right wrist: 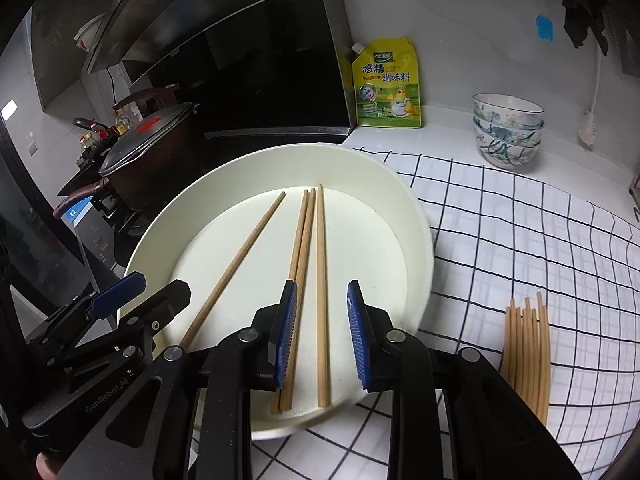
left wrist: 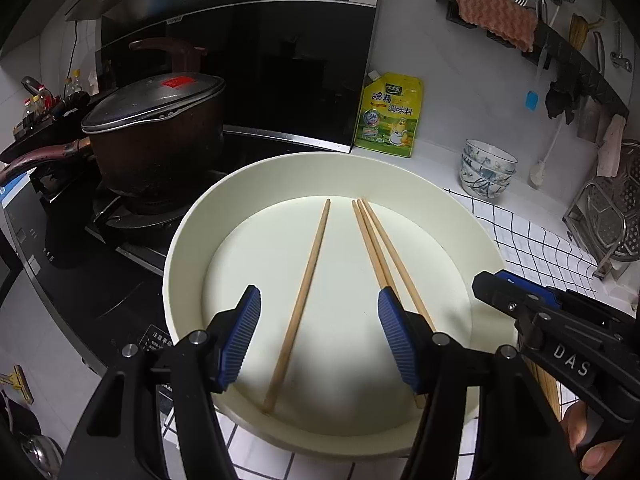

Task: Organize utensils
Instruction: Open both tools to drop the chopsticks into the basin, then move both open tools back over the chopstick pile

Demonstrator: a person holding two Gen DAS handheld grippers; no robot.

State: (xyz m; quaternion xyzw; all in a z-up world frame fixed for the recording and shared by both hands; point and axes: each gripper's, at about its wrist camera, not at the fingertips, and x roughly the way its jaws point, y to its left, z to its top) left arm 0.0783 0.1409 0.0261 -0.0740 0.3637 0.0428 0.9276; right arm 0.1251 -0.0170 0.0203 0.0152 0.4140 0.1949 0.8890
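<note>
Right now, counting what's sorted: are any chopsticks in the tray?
In: four chopsticks lie flat inside the cream tray; a bundle waits outside on the checked cloth.

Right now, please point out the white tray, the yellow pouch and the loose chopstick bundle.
white tray (right wrist: 416, 216): right wrist view, right wall.
yellow pouch (right wrist: 386, 88): right wrist view, front label.
chopstick bundle (right wrist: 528, 356): right wrist view, middle of sticks.

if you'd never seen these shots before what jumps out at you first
A big pale round dish fills the middle of the checked cloth, with four wooden chopsticks lying loose in it. Both open grippers, left and right, hover over its near edge, and a bundle of chopsticks waits on the cloth at right.
</note>
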